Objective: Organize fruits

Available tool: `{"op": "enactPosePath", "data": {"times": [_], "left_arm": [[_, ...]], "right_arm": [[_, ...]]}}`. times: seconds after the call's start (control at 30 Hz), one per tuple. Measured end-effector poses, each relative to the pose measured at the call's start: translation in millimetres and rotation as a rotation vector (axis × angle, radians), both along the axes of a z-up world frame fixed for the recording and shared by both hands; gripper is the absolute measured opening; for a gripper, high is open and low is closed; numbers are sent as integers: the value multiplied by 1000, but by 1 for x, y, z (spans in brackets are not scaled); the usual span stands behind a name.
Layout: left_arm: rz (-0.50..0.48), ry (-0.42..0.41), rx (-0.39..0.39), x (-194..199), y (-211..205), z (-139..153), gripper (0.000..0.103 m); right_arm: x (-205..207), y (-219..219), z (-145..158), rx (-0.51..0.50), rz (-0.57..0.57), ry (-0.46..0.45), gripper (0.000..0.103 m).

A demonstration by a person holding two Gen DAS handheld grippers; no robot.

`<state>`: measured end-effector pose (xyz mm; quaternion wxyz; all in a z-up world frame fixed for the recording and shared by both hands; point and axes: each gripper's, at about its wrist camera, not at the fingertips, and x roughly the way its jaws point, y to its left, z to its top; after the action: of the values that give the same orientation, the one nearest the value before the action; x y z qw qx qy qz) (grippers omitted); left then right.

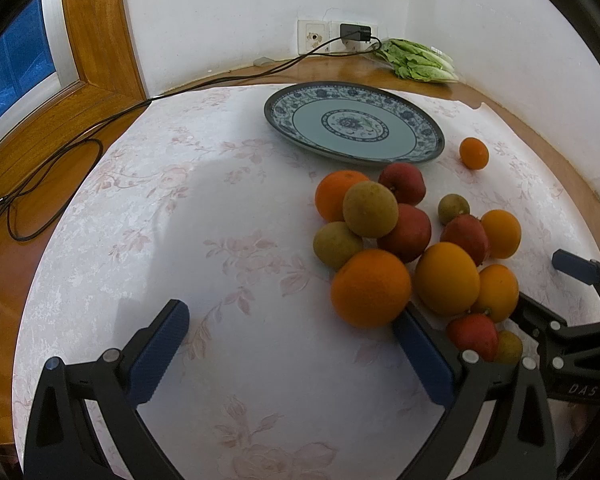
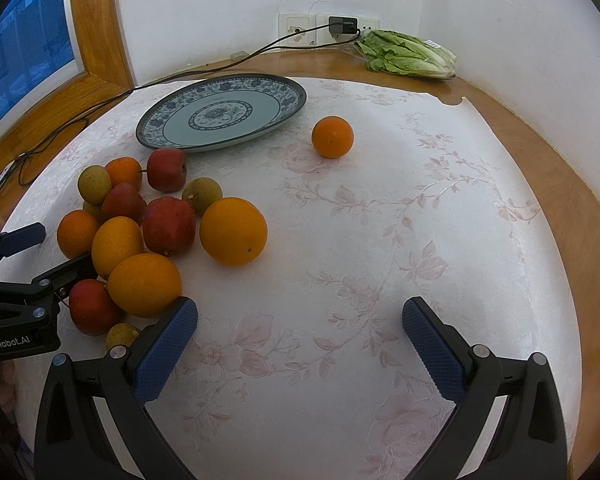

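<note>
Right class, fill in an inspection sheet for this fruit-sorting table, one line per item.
Surface: round table under a white floral cloth.
Job's things: empty patterned plate; pile of oranges, red and green fruit; one orange apart.
Clutter: lettuce at the wall.
Grippers: left gripper and right gripper open, holding nothing.
Cables: black cable from charger, across the table.
Surroundings: white walls, wooden window frame.

Blue-patterned plate (image 1: 428, 128); orange, red, perhaps greenish fruits (image 2: 164, 236).
</note>
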<state>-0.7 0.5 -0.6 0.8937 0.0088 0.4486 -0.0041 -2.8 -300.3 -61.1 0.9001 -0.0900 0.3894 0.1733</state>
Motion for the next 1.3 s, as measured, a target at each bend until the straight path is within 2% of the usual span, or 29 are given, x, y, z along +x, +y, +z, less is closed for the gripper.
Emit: {"op": "enactPosePath", "data": {"times": [1.0,1.3], "left_arm": [[0,1,0,0,0,0,103],[0,7,0,-2,0,1,103]], "right_arm": [[3,3,-2,-17,13,27,103],[5,3,0,-46,75,76,103]]}}
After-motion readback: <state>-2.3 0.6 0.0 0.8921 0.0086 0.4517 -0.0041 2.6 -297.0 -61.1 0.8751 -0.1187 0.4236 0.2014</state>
